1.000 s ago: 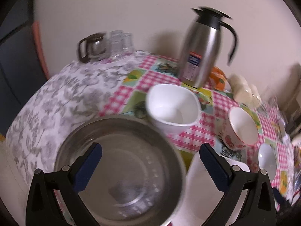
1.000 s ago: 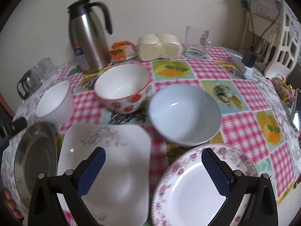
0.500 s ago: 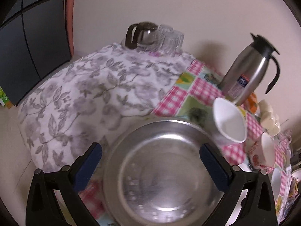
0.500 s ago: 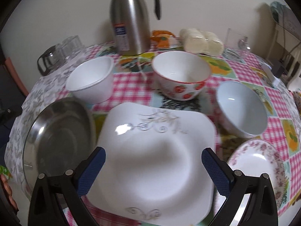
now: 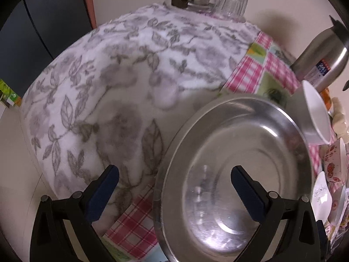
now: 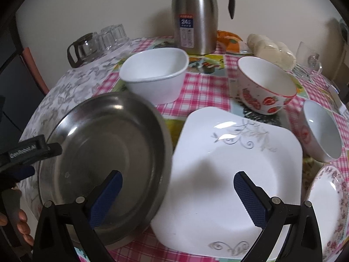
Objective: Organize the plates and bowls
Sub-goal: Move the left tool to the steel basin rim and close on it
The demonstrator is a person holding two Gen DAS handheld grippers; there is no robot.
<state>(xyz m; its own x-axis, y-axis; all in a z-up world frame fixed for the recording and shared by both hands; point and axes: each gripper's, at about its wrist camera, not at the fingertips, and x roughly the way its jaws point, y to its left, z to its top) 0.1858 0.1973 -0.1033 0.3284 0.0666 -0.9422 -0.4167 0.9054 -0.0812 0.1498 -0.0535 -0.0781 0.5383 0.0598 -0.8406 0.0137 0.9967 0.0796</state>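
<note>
My left claw [image 5: 174, 187] has swung left, fingers apart, straddling the steel plate's [image 5: 235, 174] near rim. My right claw [image 6: 177, 187], fingers apart, now hovers between it and the white square plate [image 6: 229, 152] on the desk [image 6: 202, 91].

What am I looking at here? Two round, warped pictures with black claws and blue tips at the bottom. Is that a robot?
No robot: a person holds a pair of tongs in each hand, each with a wide-angle camera looking along its fingers. One picture is from the left tongs, over the steel plate. The other is from the right tongs, over the square white plate. Both tongs are open and hold nothing. Bowls and a steel jug also stand on the checked tablecloth.
</note>
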